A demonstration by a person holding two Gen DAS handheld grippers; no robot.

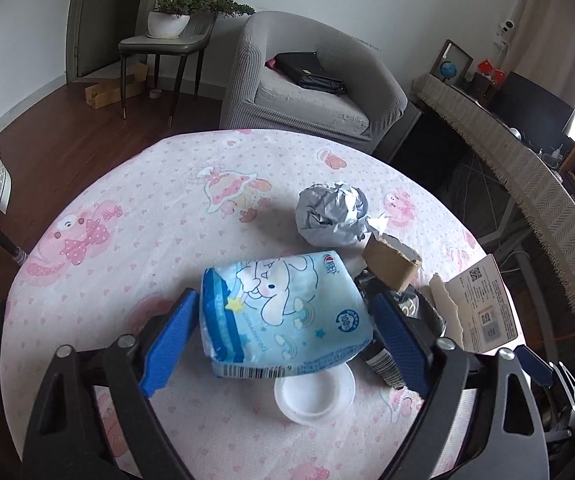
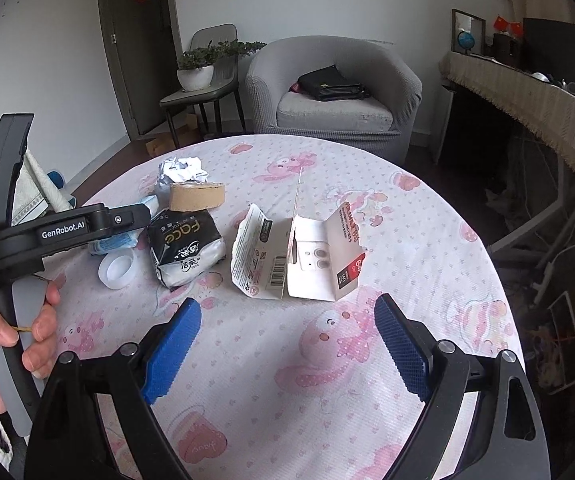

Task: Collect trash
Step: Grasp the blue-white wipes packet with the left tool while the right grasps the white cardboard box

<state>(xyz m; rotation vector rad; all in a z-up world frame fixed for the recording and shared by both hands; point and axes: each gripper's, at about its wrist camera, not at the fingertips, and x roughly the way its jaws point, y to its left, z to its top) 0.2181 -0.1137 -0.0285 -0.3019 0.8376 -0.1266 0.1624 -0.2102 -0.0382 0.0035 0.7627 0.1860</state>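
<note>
Pink-printed cloth covers the round counter (image 2: 407, 208), whose near edge is cut off by both views. All the trash lies on it, and the torn white carton (image 2: 299, 256) serves as landmark, splayed open near the counter's middle. In the left wrist view only one flap of that carton shows, at the right edge.

Left of the carton lies the blue tissue pack (image 1: 283, 312), largest of the pieces. It sits between the spread fingers of the left gripper (image 1: 283, 340), with a gap showing on either side, so the pads do not press it. In the right wrist view that gripper's body hides most of the pack. The grey crumpled wad (image 1: 331, 216) lies beyond the pack, farther from the carton. The black-and-white wrapper (image 2: 185, 252) lies just left of the carton, half hidden behind the left gripper's right finger. The brown tape roll (image 2: 196, 197) sits behind the wrapper. The small white lid (image 1: 314, 394) is partly under the pack's near edge.

The right gripper (image 2: 287, 344) is spread wide and empty, the carton just beyond its tips.
</note>
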